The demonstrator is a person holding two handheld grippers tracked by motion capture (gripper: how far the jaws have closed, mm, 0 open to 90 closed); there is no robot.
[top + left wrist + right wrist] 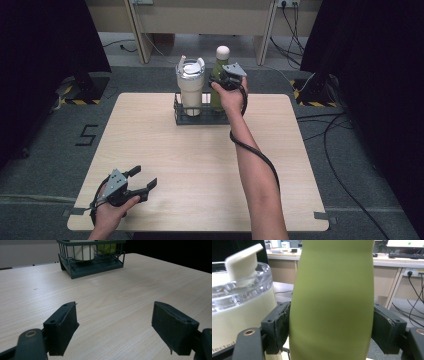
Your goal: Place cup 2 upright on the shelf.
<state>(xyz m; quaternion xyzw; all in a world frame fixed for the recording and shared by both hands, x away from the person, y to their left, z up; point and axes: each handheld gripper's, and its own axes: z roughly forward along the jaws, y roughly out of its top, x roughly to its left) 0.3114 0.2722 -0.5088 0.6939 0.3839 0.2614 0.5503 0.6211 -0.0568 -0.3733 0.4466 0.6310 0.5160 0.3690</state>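
A green bottle (218, 66) with a white cap stands in a dark wire basket (200, 119) at the table's far edge, to the right of a cream tumbler (190, 86) with a clear lid. My right gripper (224, 80) is shut on the bottle's body. In the right gripper view both pads press the bottle (334, 290) from either side, with the tumbler (242, 312) close on the left. My left gripper (145, 177) is held low over the table's near left part, open with nothing in it. Between its jaws (113, 325) lies bare wood, and the basket (92, 266) stands farther off.
The light wooden table (200, 165) stretches between the two hands. Dark curtains stand at both sides. Cables trail on the floor at the right (340, 130), and desk legs stand beyond the far edge.
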